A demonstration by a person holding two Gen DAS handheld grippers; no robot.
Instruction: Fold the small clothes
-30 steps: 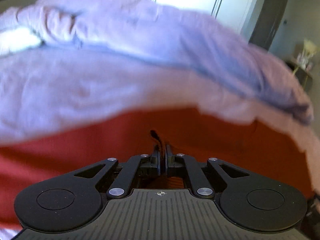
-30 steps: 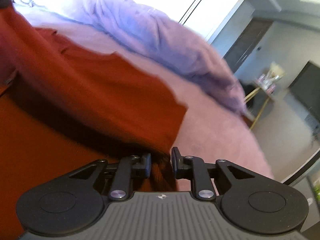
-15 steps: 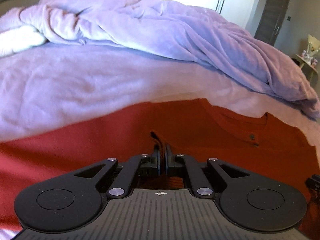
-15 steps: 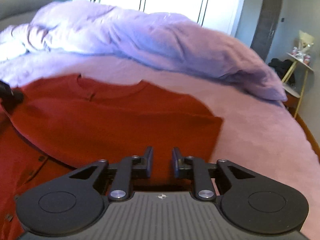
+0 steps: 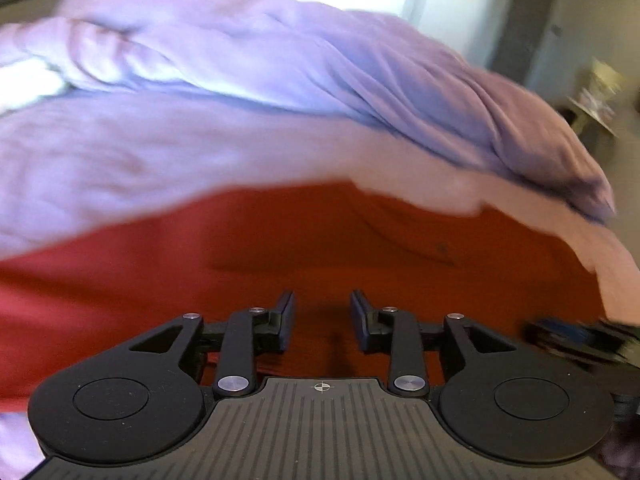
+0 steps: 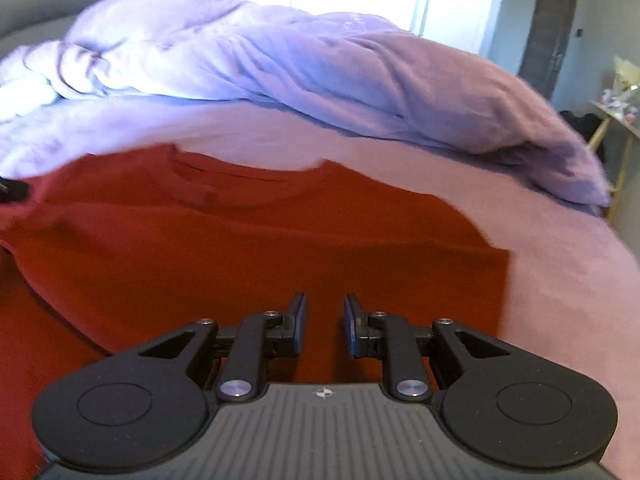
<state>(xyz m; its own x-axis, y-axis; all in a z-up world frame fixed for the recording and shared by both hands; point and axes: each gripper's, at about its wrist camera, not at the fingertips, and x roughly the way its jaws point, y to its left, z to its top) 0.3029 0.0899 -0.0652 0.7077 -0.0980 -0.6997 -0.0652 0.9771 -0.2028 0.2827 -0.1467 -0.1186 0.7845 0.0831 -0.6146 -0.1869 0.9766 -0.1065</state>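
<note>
The red shirt [image 6: 248, 248] is matt cloth with a fine weave. The lilac bed sheet [image 6: 560, 280] and crumpled duvet [image 6: 320, 76] are soft matt cloth. Both grippers look matt black plastic, with shiny metal pins.

A small red shirt [image 6: 256, 240] lies spread on the bed, neckline towards the bunched lilac duvet. It is a rust-red knit top with a round collar [image 6: 248, 170] and a short placket below the neck; the left wrist view shows a dark button [image 5: 441, 246] on it, though that view is blurred. One layer of the shirt has been folded over: its straight edge runs across the body and ends in a square corner [image 6: 505, 253] at the right. The rest of the cloth lies flat and fairly smooth beneath, reaching out to the left.
</note>
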